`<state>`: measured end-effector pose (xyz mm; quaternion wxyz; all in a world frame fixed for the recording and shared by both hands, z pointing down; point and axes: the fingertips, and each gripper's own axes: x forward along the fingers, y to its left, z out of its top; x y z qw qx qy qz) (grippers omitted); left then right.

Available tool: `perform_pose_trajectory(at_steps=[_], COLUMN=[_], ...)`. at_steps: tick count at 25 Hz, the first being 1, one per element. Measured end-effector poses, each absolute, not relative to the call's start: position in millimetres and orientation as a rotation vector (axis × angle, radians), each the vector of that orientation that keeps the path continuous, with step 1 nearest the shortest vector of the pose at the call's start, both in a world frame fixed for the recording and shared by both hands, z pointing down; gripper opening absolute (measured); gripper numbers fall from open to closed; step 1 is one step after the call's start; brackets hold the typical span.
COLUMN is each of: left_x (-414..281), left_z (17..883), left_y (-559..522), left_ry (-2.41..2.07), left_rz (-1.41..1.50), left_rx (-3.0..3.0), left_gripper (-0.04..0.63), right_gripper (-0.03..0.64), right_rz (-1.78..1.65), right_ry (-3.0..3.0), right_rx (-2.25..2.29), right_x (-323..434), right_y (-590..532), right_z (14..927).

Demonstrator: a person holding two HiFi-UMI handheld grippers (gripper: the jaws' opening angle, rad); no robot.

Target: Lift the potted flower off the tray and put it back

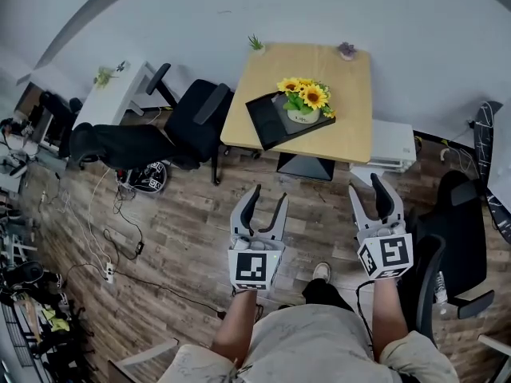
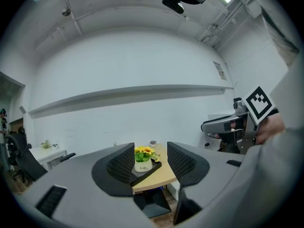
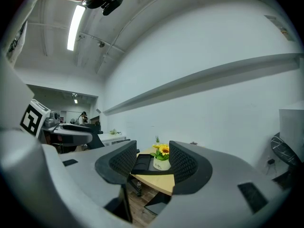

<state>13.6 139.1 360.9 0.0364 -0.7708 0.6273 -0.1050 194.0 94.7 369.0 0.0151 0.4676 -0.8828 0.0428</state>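
Wooden table point(image 1: 351, 94) is bearing the potted flower point(image 1: 303, 102) on its tray point(image 1: 263, 120) as left gripper point(image 1: 268, 195) and right gripper point(image 1: 365, 183) are hovering well short of the table, jaws wide, empty

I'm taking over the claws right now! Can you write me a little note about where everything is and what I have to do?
Left claw: open, nothing in it, out over the wooden floor, short of the table.
Right claw: open too, empty, beside the left one and just as far from the table.
Things: the potted flower stands upright on the black tray, which lies at the table's near edge.
Done: nothing yet; the pot is untouched.
Left: walk up to the table, grip the pot, lift it off the tray, then set it back on the tray.
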Motion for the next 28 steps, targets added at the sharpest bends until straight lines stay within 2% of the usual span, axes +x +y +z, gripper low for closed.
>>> perform_pose_trajectory(at_steps=[28], left_x=[18.2], left_z=[355.4], left_y=[80.5], left_ry=[1.857], left_rz=[-0.268], left_rx=[-2.389], left_gripper=[0.209], right_gripper=[0.215], right_rz=[0.077], right_ry=[-2.728], right_rx=[1.485], right_x=[197.3], right_y=[56.8], right_z=[367.1])
